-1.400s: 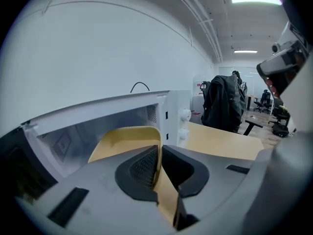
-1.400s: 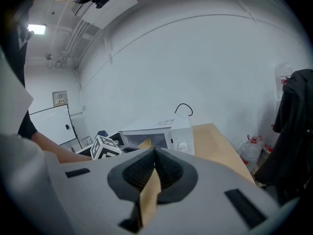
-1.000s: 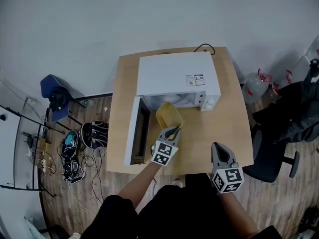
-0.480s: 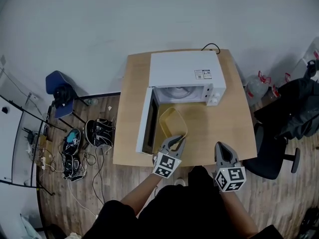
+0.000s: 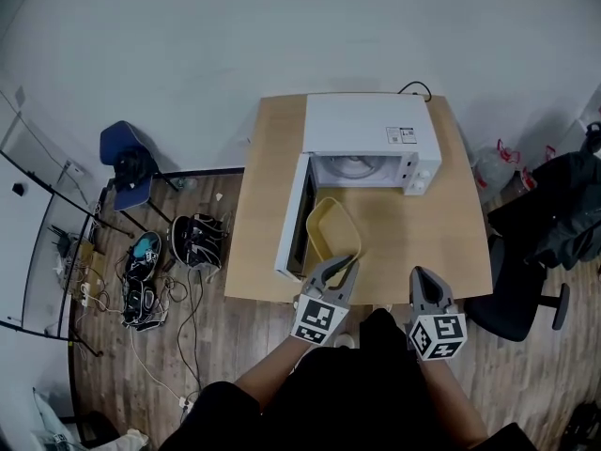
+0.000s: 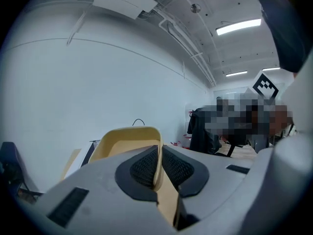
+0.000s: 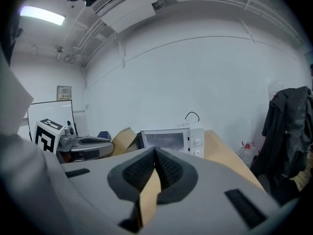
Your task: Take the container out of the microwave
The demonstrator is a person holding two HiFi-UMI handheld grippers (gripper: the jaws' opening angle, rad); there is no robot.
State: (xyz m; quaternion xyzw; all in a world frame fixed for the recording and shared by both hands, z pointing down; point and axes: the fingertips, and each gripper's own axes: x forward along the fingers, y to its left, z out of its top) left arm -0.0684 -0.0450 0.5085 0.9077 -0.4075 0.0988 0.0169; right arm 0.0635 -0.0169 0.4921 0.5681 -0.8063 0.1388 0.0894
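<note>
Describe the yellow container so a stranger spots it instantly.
Find the wooden table with the white microwave, its door swung open. Just in front of that opening, the left gripper pinches the rim of a pale yellow rectangular container, the only yellow thing there.

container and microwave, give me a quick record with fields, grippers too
container: yellow, looks empty, outside the microwave, over the table
left gripper: jaws shut on the container's near rim
right gripper: jaws together, nothing between them, apart from the container
microwave: white, at the table's far side
door: swung open to the left
cavity: only the turntable shows
resting on table: cannot tell
</note>
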